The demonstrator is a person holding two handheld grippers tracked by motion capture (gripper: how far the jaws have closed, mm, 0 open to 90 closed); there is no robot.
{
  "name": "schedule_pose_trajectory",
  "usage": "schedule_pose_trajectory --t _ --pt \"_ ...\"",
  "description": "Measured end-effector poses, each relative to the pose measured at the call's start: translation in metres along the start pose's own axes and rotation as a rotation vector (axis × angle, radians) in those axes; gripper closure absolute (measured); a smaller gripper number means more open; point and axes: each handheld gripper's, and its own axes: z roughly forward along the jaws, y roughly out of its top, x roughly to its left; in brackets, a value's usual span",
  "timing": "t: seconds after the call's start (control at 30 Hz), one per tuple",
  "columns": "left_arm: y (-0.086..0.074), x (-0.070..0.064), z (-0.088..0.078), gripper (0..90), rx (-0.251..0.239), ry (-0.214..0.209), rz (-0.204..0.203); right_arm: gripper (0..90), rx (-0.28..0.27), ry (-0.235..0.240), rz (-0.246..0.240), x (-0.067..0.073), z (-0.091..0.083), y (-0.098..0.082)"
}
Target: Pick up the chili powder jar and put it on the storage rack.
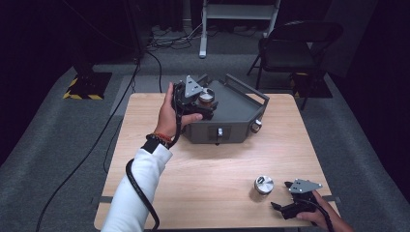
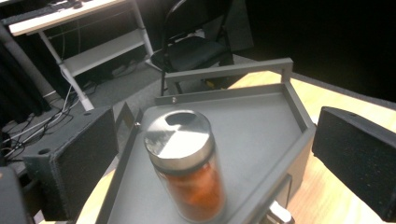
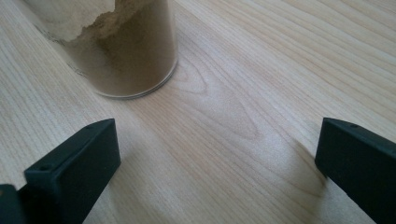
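Note:
A grey metal tray [image 1: 238, 105] with handles sits at the far middle of the wooden table [image 1: 212, 164]. On its left part stands a glass jar of orange spice [image 1: 207, 96] with a silver lid. My left gripper [image 1: 202, 103] is open, one jaw either side of this jar [image 2: 189, 168] and neither touching it. Near the front right a second jar [image 1: 263, 186], silver-lidded with brown powder [image 3: 121, 51], stands on the wood. My right gripper [image 1: 282, 195] lies low just right of it, open [image 3: 217, 144], with bare wood between its jaws.
The tray's front wall carries two small metal knobs [image 1: 220, 131]. A black folding chair [image 1: 296, 44] and a white desk frame [image 1: 239, 14] stand beyond the table. Cables trail over the grey carpet at the left. Bare wood spans the table's middle.

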Motion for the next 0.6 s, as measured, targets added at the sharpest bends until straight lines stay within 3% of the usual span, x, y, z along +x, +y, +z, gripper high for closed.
schedule_pose_trajectory --t 0.27,0.6 --pt "-0.017 -0.007 -0.007 0.3 0.009 -0.011 0.039 0.0 0.0 0.0 0.0 0.0 0.0 0.0" --pt "-0.043 -0.012 -0.014 0.3 -0.004 -0.036 0.035 0.0 0.0 0.0 0.0 0.0 0.0 0.0"
